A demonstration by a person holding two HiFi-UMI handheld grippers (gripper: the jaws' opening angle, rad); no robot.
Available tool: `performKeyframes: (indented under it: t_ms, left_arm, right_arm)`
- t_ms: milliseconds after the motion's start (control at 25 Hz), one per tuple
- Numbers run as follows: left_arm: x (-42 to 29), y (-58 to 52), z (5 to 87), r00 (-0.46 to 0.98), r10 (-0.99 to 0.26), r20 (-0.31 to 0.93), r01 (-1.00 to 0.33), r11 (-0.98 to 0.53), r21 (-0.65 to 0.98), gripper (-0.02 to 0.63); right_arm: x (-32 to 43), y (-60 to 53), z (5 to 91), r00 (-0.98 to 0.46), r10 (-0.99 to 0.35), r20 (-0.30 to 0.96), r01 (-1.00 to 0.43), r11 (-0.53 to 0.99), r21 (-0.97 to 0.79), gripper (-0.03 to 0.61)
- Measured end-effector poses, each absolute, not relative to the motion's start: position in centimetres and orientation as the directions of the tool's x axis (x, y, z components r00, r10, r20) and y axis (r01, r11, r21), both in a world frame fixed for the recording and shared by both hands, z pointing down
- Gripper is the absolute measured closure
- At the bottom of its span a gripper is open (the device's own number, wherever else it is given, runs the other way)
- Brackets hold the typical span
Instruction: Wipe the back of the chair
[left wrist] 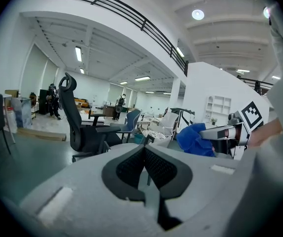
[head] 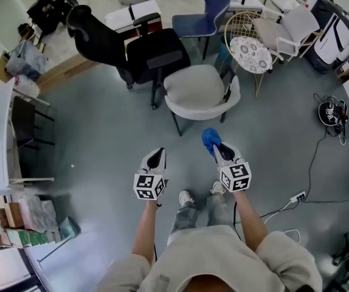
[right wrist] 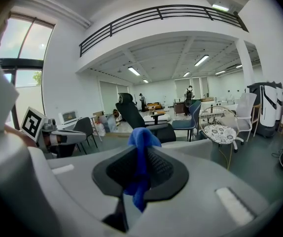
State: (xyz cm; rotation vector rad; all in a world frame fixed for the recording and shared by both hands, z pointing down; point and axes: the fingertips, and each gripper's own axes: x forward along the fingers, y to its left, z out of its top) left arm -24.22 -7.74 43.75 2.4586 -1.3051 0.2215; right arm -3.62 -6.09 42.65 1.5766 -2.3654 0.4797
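A pale grey shell chair [head: 202, 90] on dark legs stands on the floor just ahead of me, its curved back [head: 199, 109] on my side. My right gripper [head: 218, 149] is shut on a bunched blue cloth [head: 210, 139], held short of the chair back and not touching it. In the right gripper view the cloth [right wrist: 140, 143] stands up between the pads and hangs down behind them. My left gripper [head: 157, 158] hovers over bare floor left of the chair, pads [left wrist: 131, 167] pressed together with nothing in them. From the left gripper view the cloth [left wrist: 195, 139] shows at the right.
A black office chair [head: 110, 41] stands close behind the pale chair on the left, a blue chair [head: 208, 14] farther back. A round patterned wire seat [head: 252, 53] and a white chair [head: 290, 29] are at the right. Cables and a power strip [head: 297, 196] lie on the floor.
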Motion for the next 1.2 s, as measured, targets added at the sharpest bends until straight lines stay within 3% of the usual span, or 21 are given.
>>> performKeyframes:
  t_ms: [400, 1200]
  left_arm:
    - [-20.7, -8.4, 48.2, 0.524, -0.785, 0.330, -0.850, -0.462, 0.252, 0.611]
    - [-15.8, -12.6, 59.3, 0.547, -0.774, 0.320, -0.837, -0.502, 0.217, 0.611]
  right_arm:
    - [-0.5, -7.4, 47.1, -0.381, -0.832, 0.403, -0.924, 0.342, -0.170, 0.532]
    - [0.3, -11.7, 57.2, -0.379, -0.861, 0.339, -0.925, 0.354, -0.136, 0.532]
